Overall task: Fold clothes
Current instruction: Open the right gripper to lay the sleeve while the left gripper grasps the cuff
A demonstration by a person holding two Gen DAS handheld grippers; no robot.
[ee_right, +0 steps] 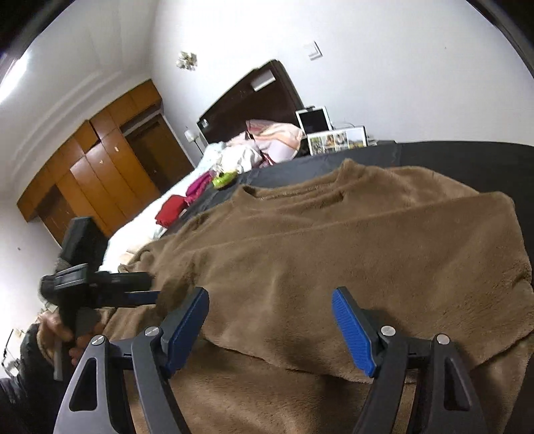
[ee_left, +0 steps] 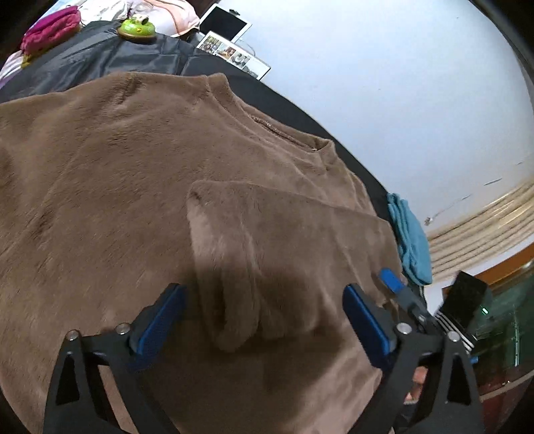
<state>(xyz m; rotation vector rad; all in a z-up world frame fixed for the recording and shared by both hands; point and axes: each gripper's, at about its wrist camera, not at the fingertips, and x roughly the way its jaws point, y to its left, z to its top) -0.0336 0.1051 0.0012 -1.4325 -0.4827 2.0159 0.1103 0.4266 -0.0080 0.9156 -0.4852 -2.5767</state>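
A brown fleece sweater (ee_left: 133, 173) lies spread on a dark sheet (ee_left: 110, 56), collar toward the far side. One sleeve (ee_left: 267, 233) is folded across its body. My left gripper (ee_left: 263, 310) hovers open just over the sleeve's cuff end, blue pads (ee_left: 163, 317) wide apart and nothing between them. In the right wrist view the sweater (ee_right: 333, 250) fills the middle, and my right gripper (ee_right: 270, 320) stands open above the edge of its folded layer. The left gripper (ee_right: 100, 287) shows at the left there, held by a hand (ee_right: 56, 330). The right gripper's blue tip (ee_left: 390, 278) shows at the sweater's right edge.
A green toy (ee_left: 137, 28) and pink clothes (ee_left: 50, 30) sit at the far end of the sheet, near a photo frame (ee_left: 233, 55). A blue cloth (ee_left: 410, 240) lies by the right edge. A red garment (ee_right: 170, 213), wooden wardrobe (ee_right: 100, 173) and dark headboard (ee_right: 250, 100) lie beyond.
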